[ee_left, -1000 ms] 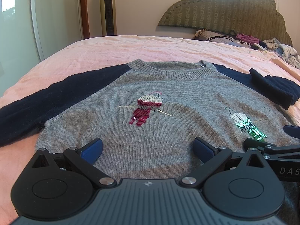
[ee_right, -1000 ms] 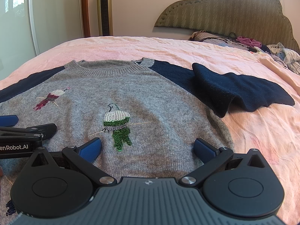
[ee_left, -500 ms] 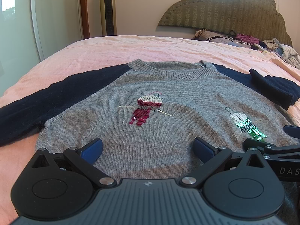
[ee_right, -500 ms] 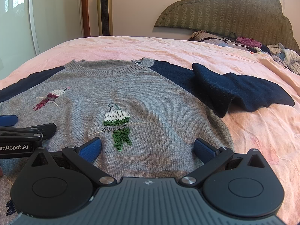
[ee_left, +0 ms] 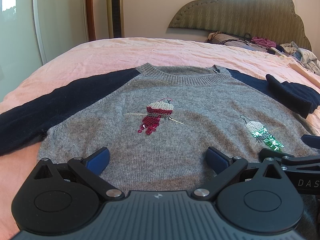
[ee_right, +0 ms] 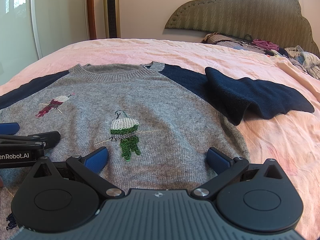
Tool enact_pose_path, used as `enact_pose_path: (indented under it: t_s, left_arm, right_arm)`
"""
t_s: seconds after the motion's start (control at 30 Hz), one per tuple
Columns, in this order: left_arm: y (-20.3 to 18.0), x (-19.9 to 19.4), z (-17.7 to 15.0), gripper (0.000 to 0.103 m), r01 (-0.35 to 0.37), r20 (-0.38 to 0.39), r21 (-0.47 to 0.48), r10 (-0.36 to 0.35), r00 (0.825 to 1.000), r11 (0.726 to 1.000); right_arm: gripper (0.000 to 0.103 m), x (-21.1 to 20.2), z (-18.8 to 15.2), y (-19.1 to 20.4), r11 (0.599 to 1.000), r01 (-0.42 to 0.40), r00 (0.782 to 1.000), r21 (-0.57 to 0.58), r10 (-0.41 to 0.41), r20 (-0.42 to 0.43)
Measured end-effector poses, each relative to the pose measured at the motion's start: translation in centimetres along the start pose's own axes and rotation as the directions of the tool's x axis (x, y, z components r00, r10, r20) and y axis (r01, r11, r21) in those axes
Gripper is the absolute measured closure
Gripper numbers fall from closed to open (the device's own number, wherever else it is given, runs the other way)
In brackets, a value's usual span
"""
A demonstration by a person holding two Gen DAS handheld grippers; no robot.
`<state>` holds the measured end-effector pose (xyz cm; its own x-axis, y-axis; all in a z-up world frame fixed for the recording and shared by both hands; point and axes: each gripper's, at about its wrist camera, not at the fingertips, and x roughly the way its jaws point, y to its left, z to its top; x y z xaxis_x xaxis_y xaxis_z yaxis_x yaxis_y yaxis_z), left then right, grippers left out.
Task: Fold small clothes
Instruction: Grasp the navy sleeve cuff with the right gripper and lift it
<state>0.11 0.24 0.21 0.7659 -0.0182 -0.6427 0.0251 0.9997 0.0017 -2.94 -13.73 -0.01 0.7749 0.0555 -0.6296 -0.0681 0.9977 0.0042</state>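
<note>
A small grey sweater [ee_left: 180, 104] with navy sleeves lies flat, face up, on the pink bed [ee_left: 160, 50]; it also shows in the right wrist view [ee_right: 170, 108]. It bears a red sequin bird [ee_left: 156, 116] and a green one [ee_right: 125, 138]. Its left sleeve [ee_left: 40, 104] lies stretched out. Its right sleeve [ee_right: 250, 98] is bunched and folded over. My left gripper [ee_left: 158, 158] is open over the lower left hem. My right gripper [ee_right: 158, 158] is open over the lower right hem. Both are empty and side by side.
A padded headboard [ee_right: 240, 10] stands at the back right, with a pile of clothes and cables [ee_right: 280, 50] below it. A tower fan [ee_left: 115, 10] and a glass door [ee_left: 18, 20] stand at the back left. The bed's left edge curves down.
</note>
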Motion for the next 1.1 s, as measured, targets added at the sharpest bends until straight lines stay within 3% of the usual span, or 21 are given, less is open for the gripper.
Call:
enact_pose_path:
  t_s: [0.13,0.2,0.3,0.4,0.47,0.53,0.6,0.7,0.8,0.9,1.07,1.1]
  left_arm:
    - [0.0,0.0,0.0,0.000,0.000,-0.001,0.000,0.000,1.000,1.000]
    - [0.0,0.0,0.0,0.000,0.000,-0.001,0.001,0.000,1.000,1.000]
    - [-0.1,-0.1,-0.1,0.000,-0.001,0.000,0.002,0.001,1.000,1.000]
    - [-0.2,-0.1,-0.1,0.000,-0.001,0.000,0.001,0.001,1.000,1.000]
    - [-0.2,-0.1,-0.1,0.000,-0.001,0.000,0.001,0.001,1.000,1.000]
    - [-0.2,-0.1,-0.1,0.000,0.000,0.000,0.000,0.000,1.000,1.000]
    - [-0.2,-0.1,-0.1,0.000,-0.001,0.000,0.001,0.001,1.000,1.000]
    - [-0.2,-0.1,-0.1,0.000,-0.001,-0.001,0.001,0.001,1.000,1.000]
    - [-0.1,-0.1,-0.1,0.000,-0.001,-0.002,0.002,0.001,1.000,1.000]
    - [-0.1,-0.1,-0.1,0.000,-0.001,-0.001,0.002,0.001,1.000,1.000]
    - [-0.2,-0.1,-0.1,0.000,-0.002,-0.002,0.003,0.002,1.000,1.000]
    - [-0.2,-0.1,-0.1,0.000,-0.002,-0.002,0.003,0.002,1.000,1.000]
  right_arm:
    - [0.000,-0.3,0.0,-0.1,1.000,-0.014,1.000,0.003,0.014,0.001]
    - [0.000,-1.8,0.2,-1.2,0.997,-0.070,0.998,0.039,0.070,0.000]
    - [0.000,-5.7,1.0,-6.0,0.959,-0.201,0.975,0.200,0.176,0.137]
    - [0.000,-7.4,2.5,-12.8,0.914,-0.204,0.969,0.352,0.137,0.205]
    - [0.000,-7.1,3.5,-17.9,0.867,-0.173,0.978,0.466,0.095,0.186]
    - [0.001,-6.2,3.7,-23.4,0.789,-0.161,0.980,0.592,0.056,0.192]
    - [0.009,-4.8,3.5,-28.0,0.717,-0.130,0.985,0.685,0.014,0.171]
    - [0.024,-2.0,2.6,-32.5,0.608,-0.118,0.989,0.785,0.003,0.146]
    - [0.025,1.2,1.7,-35.0,0.526,-0.102,0.994,0.844,0.015,0.111]
    - [0.025,3.7,1.5,-35.9,0.506,-0.092,0.995,0.858,0.015,0.097]
    - [0.026,6.3,2.8,-35.9,0.537,-0.104,0.993,0.837,0.005,0.120]
    - [0.032,6.8,3.4,-36.1,0.552,-0.094,0.993,0.828,-0.003,0.114]
